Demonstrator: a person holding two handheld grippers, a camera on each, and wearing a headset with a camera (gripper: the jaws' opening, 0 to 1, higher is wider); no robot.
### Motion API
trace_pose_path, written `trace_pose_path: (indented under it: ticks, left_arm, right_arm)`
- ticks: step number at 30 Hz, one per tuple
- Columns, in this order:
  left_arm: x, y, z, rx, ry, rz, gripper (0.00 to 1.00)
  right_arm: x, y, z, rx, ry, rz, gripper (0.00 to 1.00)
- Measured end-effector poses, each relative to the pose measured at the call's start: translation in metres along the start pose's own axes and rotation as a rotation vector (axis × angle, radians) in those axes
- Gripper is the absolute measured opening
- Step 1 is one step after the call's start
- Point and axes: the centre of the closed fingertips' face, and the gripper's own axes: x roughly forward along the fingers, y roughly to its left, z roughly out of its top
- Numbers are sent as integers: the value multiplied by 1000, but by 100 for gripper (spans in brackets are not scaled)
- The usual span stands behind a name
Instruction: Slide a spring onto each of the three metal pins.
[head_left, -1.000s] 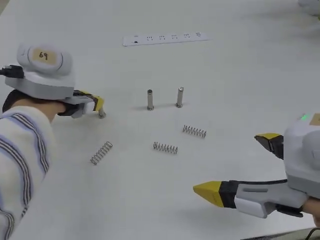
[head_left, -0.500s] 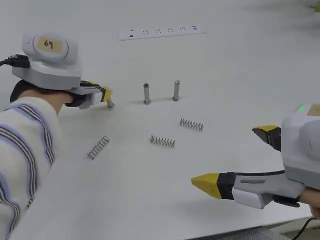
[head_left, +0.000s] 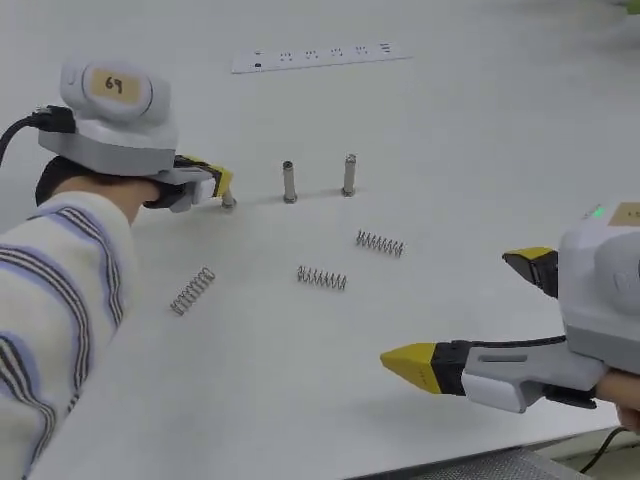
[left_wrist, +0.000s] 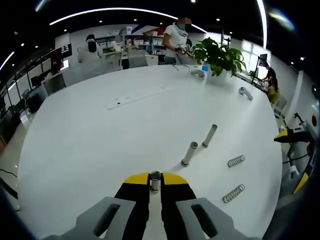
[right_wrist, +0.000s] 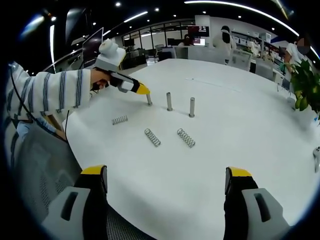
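Reading it as zero of three done: the left gripper (head_left: 220, 186) has narrow fingers (left_wrist: 136, 187) clamped on the end pin (left_wrist: 155, 181), other two pins (head_left: 289, 181) stand bare just beyond them, three springs (head_left: 321, 278) lie loose on the counter (head_left: 480, 150) ahead of the right gripper (right_wrist: 166, 174), fingers wide apart.

In head view the jaws of my L gripper (head_left: 224, 188) hide most of the pin (head_left: 229, 202) they pinch, only its foot showing, the body of my R gripper (head_left: 447, 310) runs off the frame's right edge, & markings on the power strip (head_left: 320, 57) are too small to read.
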Motion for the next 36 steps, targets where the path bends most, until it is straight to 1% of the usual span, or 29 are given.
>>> trace_pose_path:
  ticks: [3,7,9,11,17,23,32,34,36]
  left_arm:
    - [0,-1,-1,-13,-2,-3,0]
    - [1,-1,-1,-4,0,1,0]
    - [2,0,-4,-33,1,0,0]
    - [1,1,-5,-41,0,-2,0]
    - [0,1,-5,-30,-8,0,0]
    - [0,1,-4,-38,-12,-1,0]
    - [0,1,-4,-23,-17,-2,0]
    - [0,0,-4,-23,-14,-9,0]
    - [0,1,-4,-9,-12,-9,0]
  right_arm:
    - [0,0,-1,0,3,0,97]
    - [-2,-2,-1,-1,4,-5,97]
    - [-2,-2,0,-3,4,-4,97]
    - [-2,-2,0,-4,4,-4,97]
    - [-1,0,-6,5,19,1,97]
    - [0,3,-5,-10,20,8,96]
    - [0,3,-5,-5,20,8,96]
    - [0,4,-5,0,18,13,96]
    - [0,5,-5,0,18,16,96]
